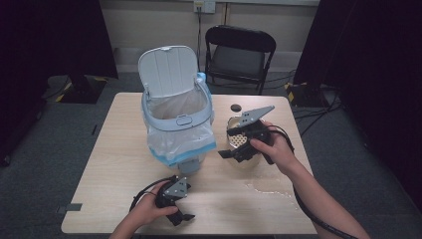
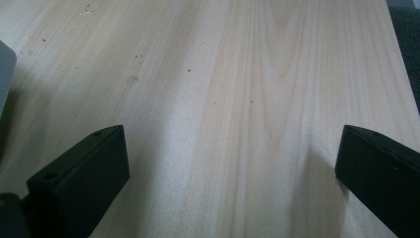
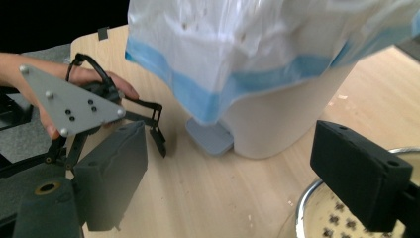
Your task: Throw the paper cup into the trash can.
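Observation:
A white pedal bin (image 1: 179, 124) stands mid-table with its lid up and a blue-edged white bag (image 3: 237, 54) folded over its rim. Right of it is a perforated metal bowl (image 1: 238, 138). My right gripper (image 1: 234, 154) hangs low over the bowl and points at the bin. In the right gripper view its jaws (image 3: 230, 148) are wide apart: one is above the bowl's rim (image 3: 304, 203), the other well outside it, and nothing is pinched. My left gripper (image 1: 181, 217) rests near the front edge, and its jaws (image 2: 233, 148) spread over bare wood.
The bin's pedal (image 3: 210, 136) sticks out toward me. A small black round object (image 1: 235, 107) lies behind the bowl. Crumbs or a wet patch (image 1: 268, 189) mark the table (image 1: 109, 164) at front right. A black folding chair (image 1: 239, 55) stands beyond the far edge.

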`<act>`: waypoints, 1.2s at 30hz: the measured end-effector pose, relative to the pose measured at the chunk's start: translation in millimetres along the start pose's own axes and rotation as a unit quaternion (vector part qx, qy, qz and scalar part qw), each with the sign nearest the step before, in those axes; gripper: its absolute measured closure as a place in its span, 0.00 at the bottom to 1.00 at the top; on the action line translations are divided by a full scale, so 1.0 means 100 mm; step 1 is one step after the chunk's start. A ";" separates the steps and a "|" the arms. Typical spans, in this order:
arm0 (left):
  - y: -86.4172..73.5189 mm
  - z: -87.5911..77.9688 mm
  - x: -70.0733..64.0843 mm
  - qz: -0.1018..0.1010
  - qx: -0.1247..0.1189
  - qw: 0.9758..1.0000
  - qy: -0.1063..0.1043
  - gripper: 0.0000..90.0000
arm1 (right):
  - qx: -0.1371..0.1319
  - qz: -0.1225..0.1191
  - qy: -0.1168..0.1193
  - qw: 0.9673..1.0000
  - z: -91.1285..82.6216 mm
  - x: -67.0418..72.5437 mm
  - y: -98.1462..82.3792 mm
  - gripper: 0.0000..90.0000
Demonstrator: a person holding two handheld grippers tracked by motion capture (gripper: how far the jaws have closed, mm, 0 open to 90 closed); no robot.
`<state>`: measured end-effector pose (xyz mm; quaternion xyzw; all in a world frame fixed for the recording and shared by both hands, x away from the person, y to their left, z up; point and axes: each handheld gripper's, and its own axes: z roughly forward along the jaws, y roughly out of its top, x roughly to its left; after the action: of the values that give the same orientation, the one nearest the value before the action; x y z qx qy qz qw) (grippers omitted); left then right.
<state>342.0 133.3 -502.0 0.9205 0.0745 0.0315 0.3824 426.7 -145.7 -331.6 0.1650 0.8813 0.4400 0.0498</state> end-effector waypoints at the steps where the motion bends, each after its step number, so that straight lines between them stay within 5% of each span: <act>1: 0.00 0.00 0.00 -0.001 0.000 1.000 0.001 0.00 | 0.000 0.000 -0.001 1.000 0.01 0.00 -0.03 0.16; 36: 0.00 0.00 0.00 -0.001 0.001 1.000 0.000 0.00 | 0.045 0.024 0.019 0.999 0.55 0.26 -0.92 0.16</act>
<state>341.9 133.3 -501.9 0.9206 0.0754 0.0314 0.3819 392.6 -146.5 -436.5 0.1801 0.8969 0.4037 0.0151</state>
